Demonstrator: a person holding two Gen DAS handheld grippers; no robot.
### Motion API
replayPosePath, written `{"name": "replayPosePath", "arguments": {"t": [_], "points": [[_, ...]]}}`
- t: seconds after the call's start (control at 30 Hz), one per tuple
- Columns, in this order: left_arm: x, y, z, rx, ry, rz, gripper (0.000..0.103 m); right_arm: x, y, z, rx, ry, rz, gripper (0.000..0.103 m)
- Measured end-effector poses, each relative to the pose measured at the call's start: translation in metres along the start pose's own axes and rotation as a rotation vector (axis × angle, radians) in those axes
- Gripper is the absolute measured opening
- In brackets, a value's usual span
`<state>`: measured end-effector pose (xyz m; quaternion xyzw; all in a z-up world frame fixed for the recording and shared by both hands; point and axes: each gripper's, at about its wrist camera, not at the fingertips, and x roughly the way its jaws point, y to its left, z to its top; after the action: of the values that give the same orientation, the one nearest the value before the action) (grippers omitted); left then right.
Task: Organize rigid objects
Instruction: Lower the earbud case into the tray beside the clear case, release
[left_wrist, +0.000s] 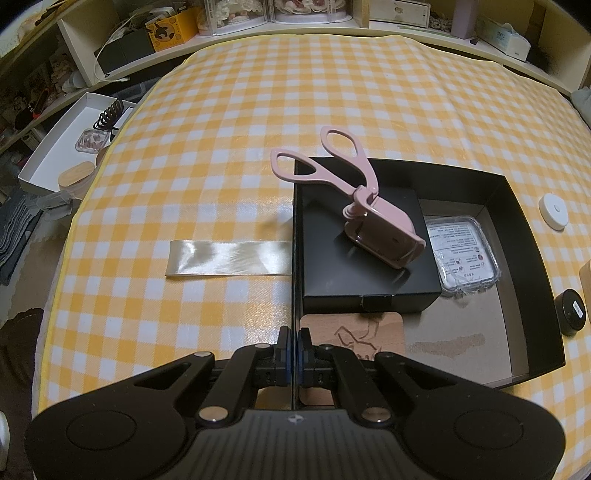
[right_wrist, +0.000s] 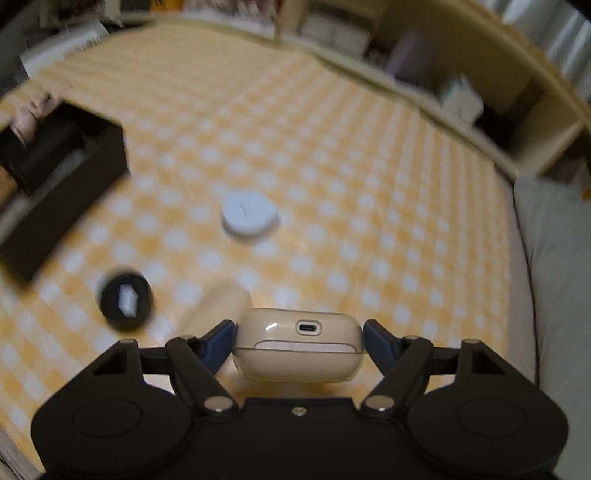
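The right gripper (right_wrist: 300, 338) has its fingers clamped on a beige earbud case (right_wrist: 298, 343), lifted above the checked table (right_wrist: 369, 184). The left gripper (left_wrist: 294, 341) has its fingers together, pinching the near wall of the black box (left_wrist: 532, 236) holding a pink eyelash curler (left_wrist: 354, 195).

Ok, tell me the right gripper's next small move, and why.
Probably carry the case left toward the black box and lower it inside. The right gripper is shut on the case, clear of the cloth. The left gripper is shut on the box's wall, and bare floor shows inside.
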<state>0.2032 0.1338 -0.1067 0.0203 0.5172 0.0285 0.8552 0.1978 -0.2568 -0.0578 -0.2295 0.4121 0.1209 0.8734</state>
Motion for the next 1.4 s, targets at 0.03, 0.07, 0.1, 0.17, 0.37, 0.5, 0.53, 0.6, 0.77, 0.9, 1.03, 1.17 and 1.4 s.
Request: {"name": "replayPosePath", "arguments": {"t": [0.03, 0.07, 0.1, 0.17, 0.37, 0.5, 0.53, 0.6, 0.77, 0.9, 1.03, 1.17, 1.4], "points": [[0.000, 0.000, 0.000, 0.000, 0.000, 0.000, 0.003, -0.006, 0.007, 0.005, -0.012, -0.034, 0.007, 0.077], [0.000, 0.000, 0.000, 0.001, 0.000, 0.000, 0.003, -0.013, 0.014, 0.010, -0.023, -0.069, 0.016, 0.077], [0.000, 0.000, 0.000, 0.001, 0.000, 0.000, 0.003, -0.019, 0.022, 0.015, -0.035, -0.104, 0.027, 0.077], [0.000, -0.001, 0.000, 0.001, 0.000, 0.001, 0.003, -0.031, 0.040, 0.026, -0.065, -0.168, 0.061, 0.077], [0.000, -0.001, 0.000, 0.001, -0.001, 0.000, 0.003, -0.053, 0.104, 0.049, -0.221, -0.282, 0.195, 0.077], [-0.002, 0.001, -0.003, -0.001, -0.004, -0.007, 0.003, -0.051, 0.145, 0.061, -0.401, -0.306, 0.273, 0.077], [-0.001, 0.003, -0.003, -0.002, -0.005, -0.009, 0.003, -0.050, 0.153, 0.063, -0.442, -0.304, 0.287, 0.077], [-0.001, 0.004, -0.003, -0.008, -0.005, -0.015, 0.003, -0.046, 0.165, 0.066, -0.514, -0.299, 0.315, 0.077], [0.000, 0.006, -0.001, -0.007, -0.004, -0.016, 0.003, -0.033, 0.185, 0.079, -0.632, -0.239, 0.373, 0.077], [0.000, 0.007, 0.000, -0.014, -0.003, -0.023, 0.003, -0.016, 0.194, 0.088, -0.693, -0.163, 0.393, 0.077], [0.001, 0.007, 0.001, -0.013, -0.003, -0.023, 0.003, -0.003, 0.205, 0.092, -0.804, -0.078, 0.389, 0.077], [0.001, 0.009, 0.002, -0.016, -0.003, -0.025, 0.003, 0.002, 0.211, 0.093, -0.865, -0.030, 0.405, 0.077], [0.002, 0.009, 0.003, -0.016, -0.004, -0.024, 0.003, 0.007, 0.211, 0.094, -0.891, 0.008, 0.399, 0.078]]}}
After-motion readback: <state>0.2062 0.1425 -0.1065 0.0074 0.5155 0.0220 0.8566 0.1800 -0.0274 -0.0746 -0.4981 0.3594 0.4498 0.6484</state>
